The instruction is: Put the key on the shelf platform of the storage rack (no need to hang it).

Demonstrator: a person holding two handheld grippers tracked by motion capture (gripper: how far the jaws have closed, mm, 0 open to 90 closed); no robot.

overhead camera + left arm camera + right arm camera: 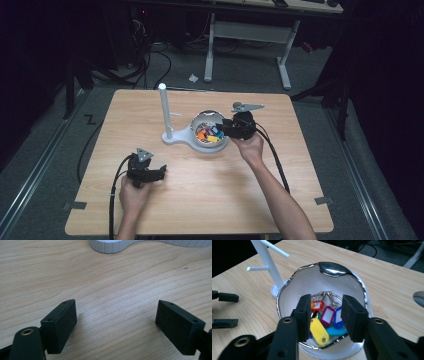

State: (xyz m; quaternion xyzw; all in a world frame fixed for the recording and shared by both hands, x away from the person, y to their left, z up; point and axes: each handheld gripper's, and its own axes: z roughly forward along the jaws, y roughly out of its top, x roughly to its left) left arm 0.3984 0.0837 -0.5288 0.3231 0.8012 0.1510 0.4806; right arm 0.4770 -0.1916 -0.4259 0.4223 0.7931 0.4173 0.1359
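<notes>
Bowl: beside white stand; holds key tags.
Right gripper: above bowl, jaws parted, empty.
Left gripper: wide, empty.
Yellow tag: long axis toward rim.

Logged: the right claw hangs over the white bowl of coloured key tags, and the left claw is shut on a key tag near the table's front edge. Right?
Not quite. The left claw is open and holds nothing, over bare table, as the left gripper view shows. The right claw does hang over the bowl of key tags.

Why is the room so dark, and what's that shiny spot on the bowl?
High view: light falls on the table, the room behind stays dim. Right gripper view: the bowl has a shiny rim that mirrors the light; the jaws close up look soft.
</notes>
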